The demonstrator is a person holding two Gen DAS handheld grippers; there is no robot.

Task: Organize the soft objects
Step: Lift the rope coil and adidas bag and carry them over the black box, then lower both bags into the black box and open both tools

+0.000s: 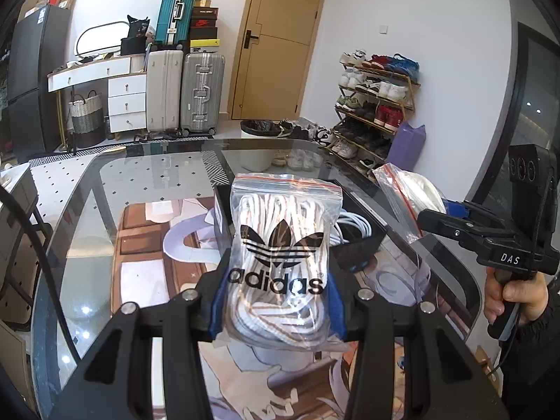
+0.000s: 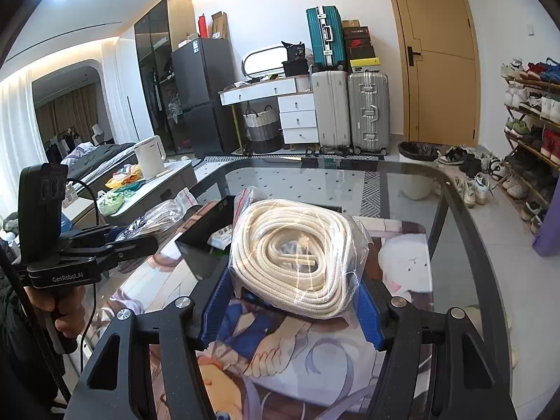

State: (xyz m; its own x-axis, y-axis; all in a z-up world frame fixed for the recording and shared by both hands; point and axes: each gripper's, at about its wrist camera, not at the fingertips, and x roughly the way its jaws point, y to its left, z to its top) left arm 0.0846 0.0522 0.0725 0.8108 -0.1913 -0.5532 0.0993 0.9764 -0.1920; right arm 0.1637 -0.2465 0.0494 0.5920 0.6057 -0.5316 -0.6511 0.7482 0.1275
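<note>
My left gripper (image 1: 276, 301) is shut on a clear Adidas zip bag of white laces (image 1: 283, 245), held above the glass table. My right gripper (image 2: 295, 301) is shut on a clear bag of coiled cream laces (image 2: 297, 252). Each gripper shows in the other's view: the right one (image 1: 441, 217) with its bag (image 1: 406, 196) at the right, the left one (image 2: 119, 241) with its bag (image 2: 157, 217) at the left. A black box (image 1: 360, 245) sits on the table just beyond both bags, holding white cord (image 1: 353, 224); it also shows in the right wrist view (image 2: 203, 231).
The glass table (image 1: 87, 231) lies over a printed mat (image 2: 315, 357). Beyond it are a bin (image 1: 257, 143), suitcases (image 1: 201, 91), a shoe rack (image 1: 378, 105) and a door (image 1: 280, 42). A side table with a kettle (image 2: 150, 157) stands at the left.
</note>
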